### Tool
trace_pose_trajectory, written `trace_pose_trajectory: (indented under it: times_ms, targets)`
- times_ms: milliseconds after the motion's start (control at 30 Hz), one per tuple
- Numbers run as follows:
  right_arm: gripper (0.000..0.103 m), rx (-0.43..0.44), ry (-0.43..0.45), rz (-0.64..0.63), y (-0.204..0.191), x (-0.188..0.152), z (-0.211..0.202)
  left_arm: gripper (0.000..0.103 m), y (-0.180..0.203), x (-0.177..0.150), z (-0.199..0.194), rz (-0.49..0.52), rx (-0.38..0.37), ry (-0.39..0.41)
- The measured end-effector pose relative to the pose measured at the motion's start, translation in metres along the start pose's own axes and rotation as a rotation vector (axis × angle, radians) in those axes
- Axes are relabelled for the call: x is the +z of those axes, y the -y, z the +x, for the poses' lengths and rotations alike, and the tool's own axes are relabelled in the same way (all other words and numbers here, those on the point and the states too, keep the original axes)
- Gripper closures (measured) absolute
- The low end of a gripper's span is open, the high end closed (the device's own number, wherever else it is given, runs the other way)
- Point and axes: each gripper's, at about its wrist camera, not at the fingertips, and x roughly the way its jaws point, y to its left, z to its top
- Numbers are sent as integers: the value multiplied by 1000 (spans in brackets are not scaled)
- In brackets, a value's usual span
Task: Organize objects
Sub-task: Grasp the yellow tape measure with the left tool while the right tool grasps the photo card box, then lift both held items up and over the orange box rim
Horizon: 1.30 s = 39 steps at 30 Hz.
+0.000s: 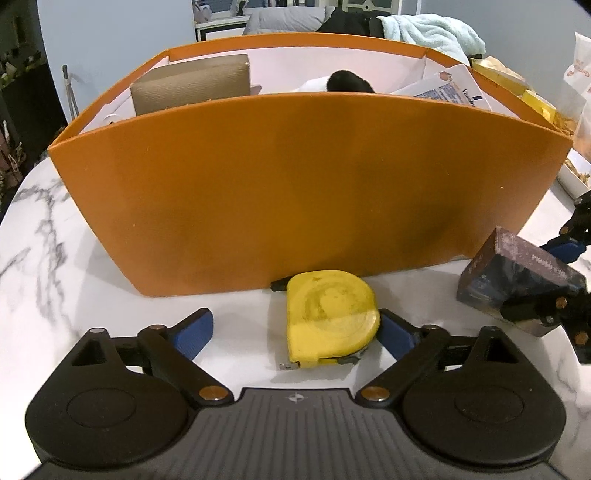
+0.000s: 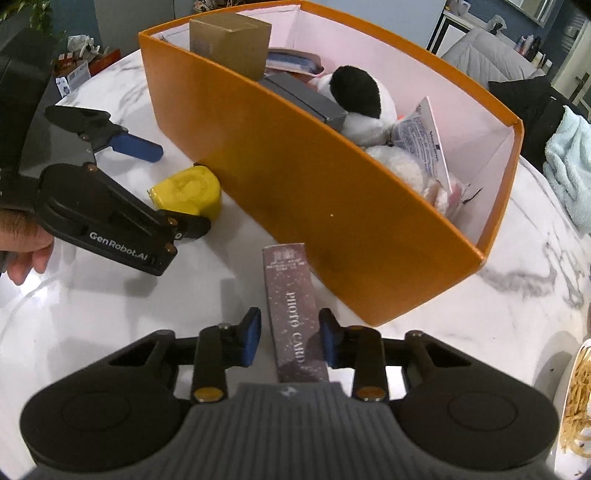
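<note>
An orange box (image 1: 295, 184) stands on the marble table; it also shows in the right wrist view (image 2: 332, 192), holding a cardboard box (image 2: 232, 40), a grey case (image 2: 303, 98), a plush toy (image 2: 362, 99) and a leaflet (image 2: 424, 136). A yellow tape measure (image 1: 328, 317) lies against its front wall, also seen in the right wrist view (image 2: 188, 192). My left gripper (image 1: 295, 328) is open around it, right pad touching. My right gripper (image 2: 290, 339) stands around a dark photo card box (image 2: 291, 310), also in the left wrist view (image 1: 517, 273); a gap shows at the left pad.
A plate of noodles (image 2: 576, 398) sits at the right table edge. A light blue towel (image 1: 432, 33) lies behind the box. Food packets (image 1: 517, 85) stand to its right. Small items (image 2: 77, 66) sit at the far left of the table.
</note>
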Motion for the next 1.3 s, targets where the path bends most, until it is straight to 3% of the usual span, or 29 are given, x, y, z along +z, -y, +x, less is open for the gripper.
trace_pose_trajectory:
  times_ms: [133,233,633,1000,1300]
  targets:
    - [78,7,-5,11,3,-1,-2,32,5,1,-5,38,-27,9]
    - [79,6,-10,9,3,-2,-3,43,6,3,-4,42,-30,5]
    - [79,-13,-16,0,4,-3,-8,44,4,2,-21,67,-33,0]
    - [79,-8,12,0,0,0,-21,44,4,3,-55,74,-90,75]
    - [79,-12,96,33,-1,8,-55,44,9,16,-91,55,-136,169]
